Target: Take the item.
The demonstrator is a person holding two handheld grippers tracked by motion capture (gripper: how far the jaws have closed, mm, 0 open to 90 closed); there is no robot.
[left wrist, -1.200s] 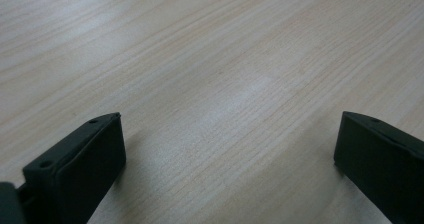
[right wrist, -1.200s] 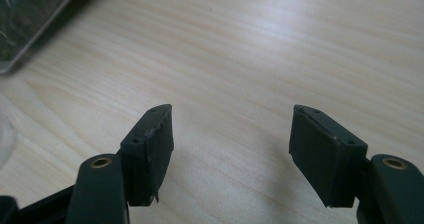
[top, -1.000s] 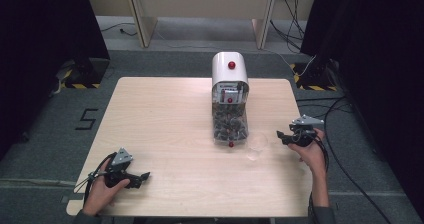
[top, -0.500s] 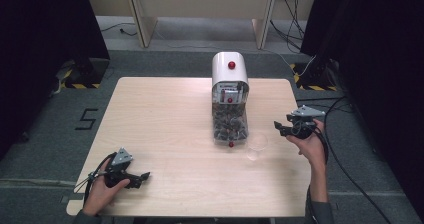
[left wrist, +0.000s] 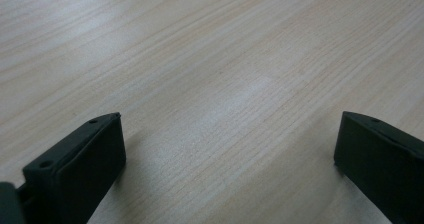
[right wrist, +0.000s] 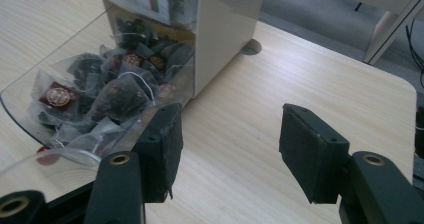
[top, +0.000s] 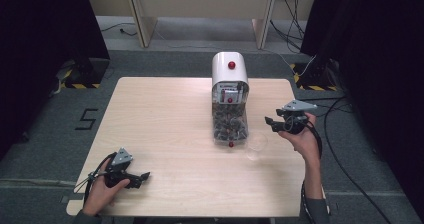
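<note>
Right tongs (top: 270, 123) moved nearer dispenser (right wrist: 220, 24), wide, clear bin (right wrist: 30, 91) holding sachets (right wrist: 120, 91), left tongs (top: 142, 178) wide, empty

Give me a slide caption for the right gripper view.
Open right gripper beside a white dispenser whose clear tray holds tea bags.

Tea-bag dispenser (top: 229, 96), clear glass (top: 256, 145), table (top: 165, 119)

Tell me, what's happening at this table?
A person sits at a wooden table with tongs in each hand. The right tongs are open and held up beside a white dispenser whose clear tray is full of tea bags; a clear glass cup stands just in front. The left tongs, also open, rest low over bare wood near the front edge. Nothing is gripped.
</note>
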